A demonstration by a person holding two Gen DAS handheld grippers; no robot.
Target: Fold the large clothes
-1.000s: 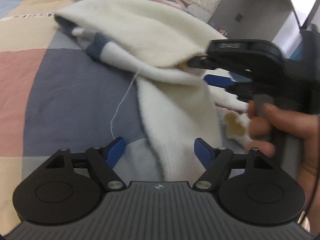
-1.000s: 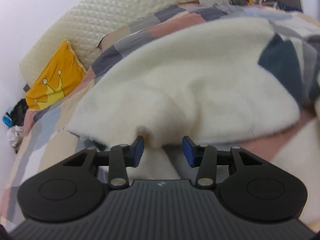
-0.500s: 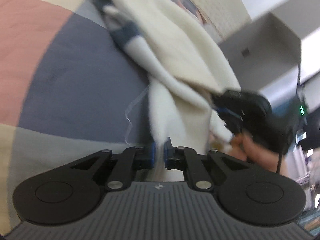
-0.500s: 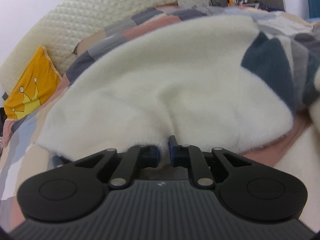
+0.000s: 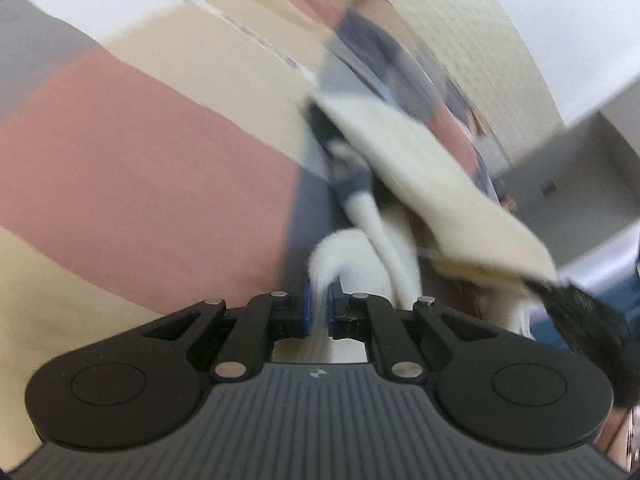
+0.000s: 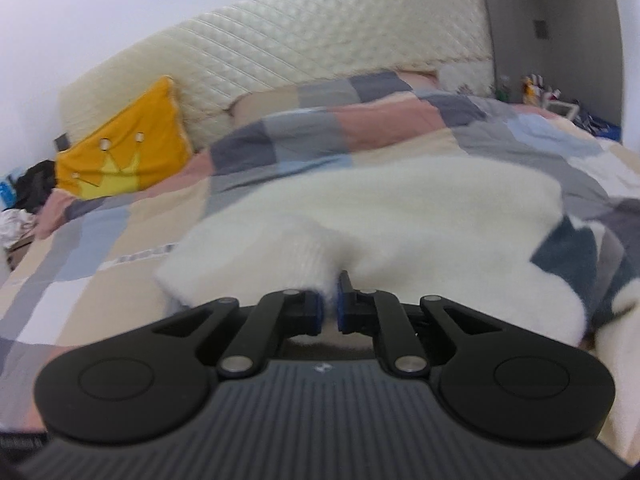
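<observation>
Fluffy fleece garment (image 6: 400, 216); smooth cotton bedcover (image 6: 400, 120); quilted headboard (image 6: 300, 40)

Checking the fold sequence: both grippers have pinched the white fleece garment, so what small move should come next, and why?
Probably lift both together and carry the pinched edge across. The left gripper and right gripper are each shut on the fleece garment, most of which lies bunched on the patchwork quilt.

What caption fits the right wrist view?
Right hand-held gripper pinching a fluffy white garment over a patchwork quilt.
</observation>
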